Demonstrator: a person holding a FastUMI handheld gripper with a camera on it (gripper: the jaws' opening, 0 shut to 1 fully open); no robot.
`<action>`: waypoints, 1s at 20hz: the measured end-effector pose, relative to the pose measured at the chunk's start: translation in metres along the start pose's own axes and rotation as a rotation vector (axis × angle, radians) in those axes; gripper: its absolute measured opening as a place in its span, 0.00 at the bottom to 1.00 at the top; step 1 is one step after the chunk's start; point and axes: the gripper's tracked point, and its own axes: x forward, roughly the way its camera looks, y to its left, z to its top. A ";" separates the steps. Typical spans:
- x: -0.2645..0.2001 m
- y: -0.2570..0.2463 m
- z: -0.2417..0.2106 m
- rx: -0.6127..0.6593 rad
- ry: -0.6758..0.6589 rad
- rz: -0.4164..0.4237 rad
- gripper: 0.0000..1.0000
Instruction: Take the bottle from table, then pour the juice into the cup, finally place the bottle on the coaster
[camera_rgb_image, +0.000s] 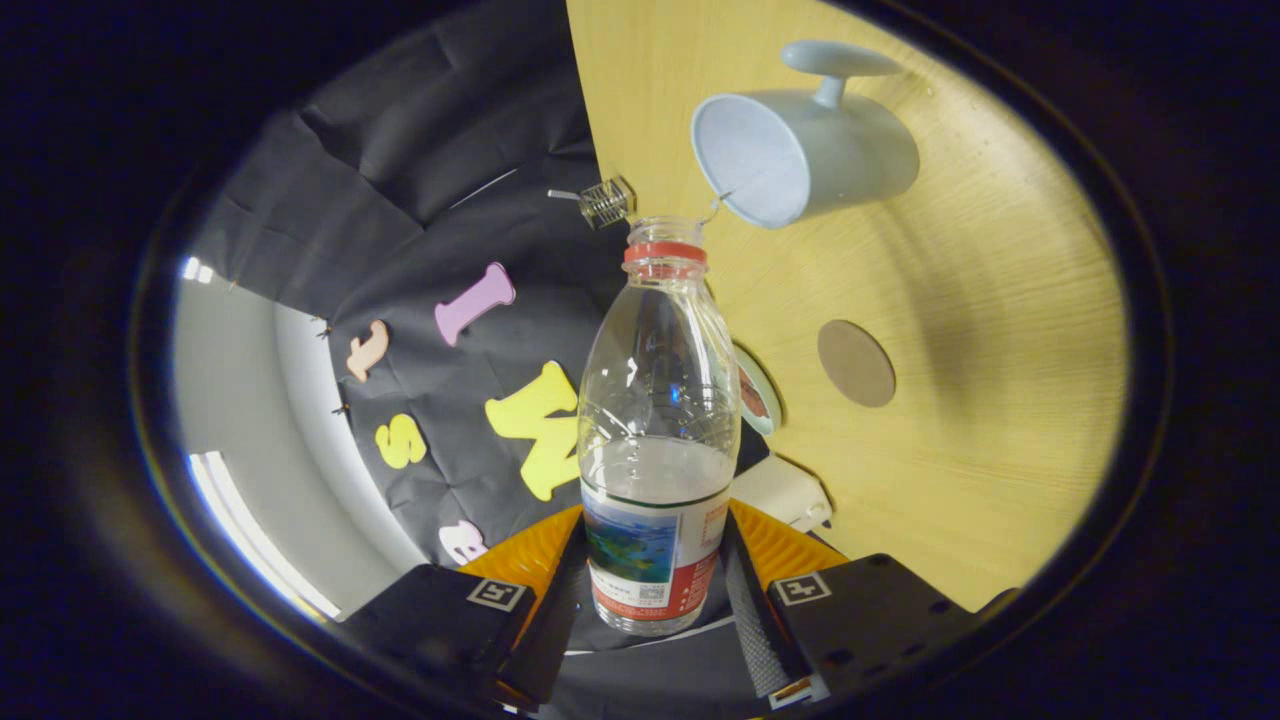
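My gripper (652, 590) is shut on a clear plastic bottle (657, 420), both fingers pressing on its labelled lower part. The bottle has no cap, a red neck ring, and clear liquid up to just above the label. The view is rolled sideways, so the wooden table (1000, 300) stands like a wall beyond the bottle. A pale blue cup (800, 155) with a handle stands on the table, its open mouth close beyond the bottle's mouth. A round brown coaster (856, 362) lies on the table beside the bottle, apart from the cup.
A round object with a pale rim (762, 392) and a white box (785, 492) sit partly hidden behind the bottle at the table's edge. A small clear clip (607, 201) sits at the table's edge near the cup. The black booth wall (450, 200) lies past that edge.
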 end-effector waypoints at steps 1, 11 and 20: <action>-0.001 0.001 0.000 0.008 -0.001 0.008 0.74; 0.001 0.015 0.003 0.061 -0.026 0.044 0.74; -0.004 0.016 0.005 -0.052 -0.034 0.033 0.74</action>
